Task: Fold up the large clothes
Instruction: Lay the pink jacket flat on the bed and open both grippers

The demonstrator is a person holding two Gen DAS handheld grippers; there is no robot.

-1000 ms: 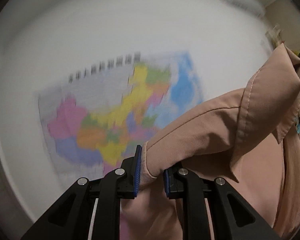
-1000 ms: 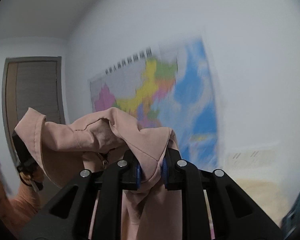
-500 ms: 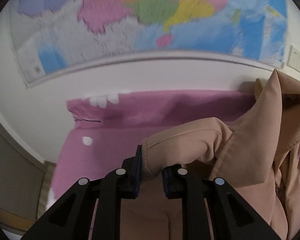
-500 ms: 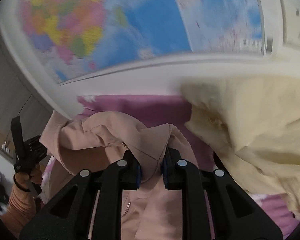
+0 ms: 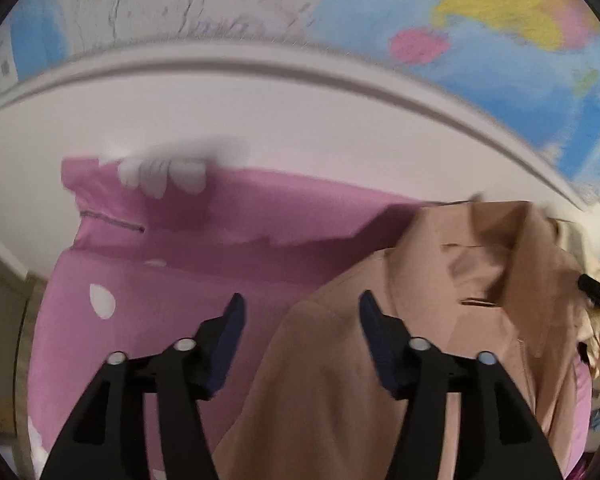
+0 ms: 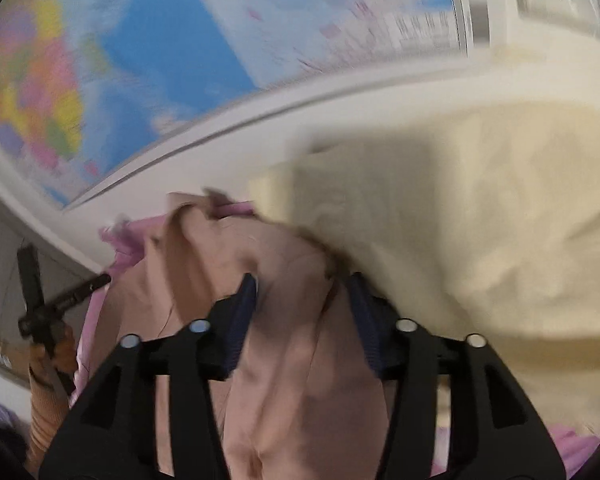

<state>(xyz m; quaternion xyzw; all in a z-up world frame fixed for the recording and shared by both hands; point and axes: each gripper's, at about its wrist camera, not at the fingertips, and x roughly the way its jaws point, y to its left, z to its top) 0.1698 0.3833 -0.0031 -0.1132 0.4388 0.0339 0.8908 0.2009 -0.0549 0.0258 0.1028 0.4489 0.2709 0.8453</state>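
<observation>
Tan coat [image 5: 440, 320]: soft, limp, weighty; take at shoulder seams. Left claw [image 5: 300, 312], right claw [image 6: 302, 292]: jaws opening, unclamped, cloth between.

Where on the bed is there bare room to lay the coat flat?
Bare pink sheet lies left of the tan coat, up to the wall. The right side is crowded: a cream garment is heaped against the coat.

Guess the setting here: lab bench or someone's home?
Most likely a home bedroom. A pink sheet with white spots covers what looks like a bed, a coloured wall map hangs above it, and a tan coat and a cream garment lie on top.
</observation>
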